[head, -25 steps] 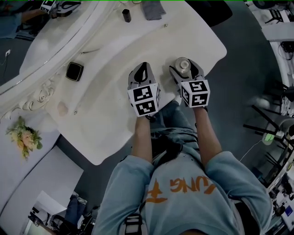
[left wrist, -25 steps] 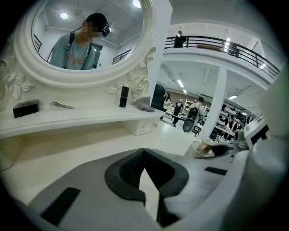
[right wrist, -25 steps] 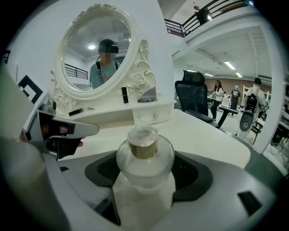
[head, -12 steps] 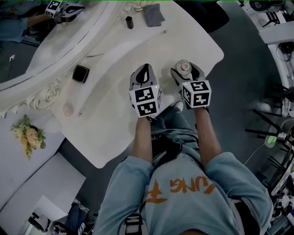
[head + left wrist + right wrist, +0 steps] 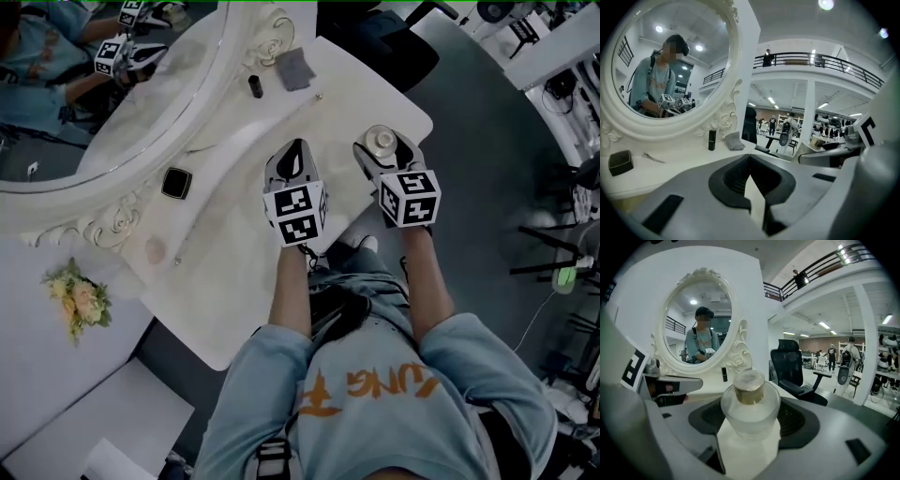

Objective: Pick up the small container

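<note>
The small container [image 5: 750,401] is a frosted glass jar with a gold collar and a pale lid. It sits between the jaws of my right gripper [image 5: 751,414], which is shut on it. In the head view the small container [image 5: 380,142] shows in my right gripper [image 5: 382,148] near the right edge of the white vanity table [image 5: 234,281]. My left gripper [image 5: 294,155] hovers just to its left, jaws together and empty. In the left gripper view my left gripper [image 5: 749,157] shows its pads meeting with nothing between them.
An oval mirror [image 5: 141,103] in an ornate white frame stands at the back left. On the table lie a black square box [image 5: 176,182], a small black tube [image 5: 254,86] and a folded grey cloth [image 5: 294,67]. A black office chair [image 5: 792,366] stands beyond the table's right edge.
The head view has swung, so the table and mirror sit differently in the frame. Both grippers stay side by side, the right one still holding the container.
</note>
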{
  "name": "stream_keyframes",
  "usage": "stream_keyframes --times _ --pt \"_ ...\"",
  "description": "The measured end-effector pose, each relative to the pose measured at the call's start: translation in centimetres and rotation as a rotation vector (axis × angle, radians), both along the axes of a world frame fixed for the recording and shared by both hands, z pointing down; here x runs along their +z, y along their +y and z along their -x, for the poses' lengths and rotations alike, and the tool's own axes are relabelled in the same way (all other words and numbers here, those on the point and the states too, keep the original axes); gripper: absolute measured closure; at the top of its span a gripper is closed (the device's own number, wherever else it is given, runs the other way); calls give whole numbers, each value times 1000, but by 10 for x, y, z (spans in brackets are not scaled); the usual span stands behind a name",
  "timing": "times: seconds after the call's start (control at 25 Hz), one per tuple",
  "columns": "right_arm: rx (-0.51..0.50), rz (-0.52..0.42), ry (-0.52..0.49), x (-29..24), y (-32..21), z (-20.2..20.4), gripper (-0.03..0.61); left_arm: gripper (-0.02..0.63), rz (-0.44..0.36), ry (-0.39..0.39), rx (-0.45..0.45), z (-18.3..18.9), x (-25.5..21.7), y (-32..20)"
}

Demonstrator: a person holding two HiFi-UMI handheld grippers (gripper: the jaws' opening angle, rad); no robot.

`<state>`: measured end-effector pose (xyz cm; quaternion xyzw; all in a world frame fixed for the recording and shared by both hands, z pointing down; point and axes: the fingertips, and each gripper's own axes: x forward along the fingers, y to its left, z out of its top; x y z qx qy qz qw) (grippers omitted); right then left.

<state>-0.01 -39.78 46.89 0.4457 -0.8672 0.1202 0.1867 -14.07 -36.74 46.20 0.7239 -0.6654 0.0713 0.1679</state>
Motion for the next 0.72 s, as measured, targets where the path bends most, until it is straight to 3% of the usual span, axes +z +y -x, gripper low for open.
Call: stream_keyframes --times 0.44,0.72 --pt "64 -158 -33 -71 -7 -35 231 592 -132 -21 118 -39 -58 -16" --pt "85 -193 -3 -80 -10 -44 232 592 -145 -20 141 -47 -63 -20"
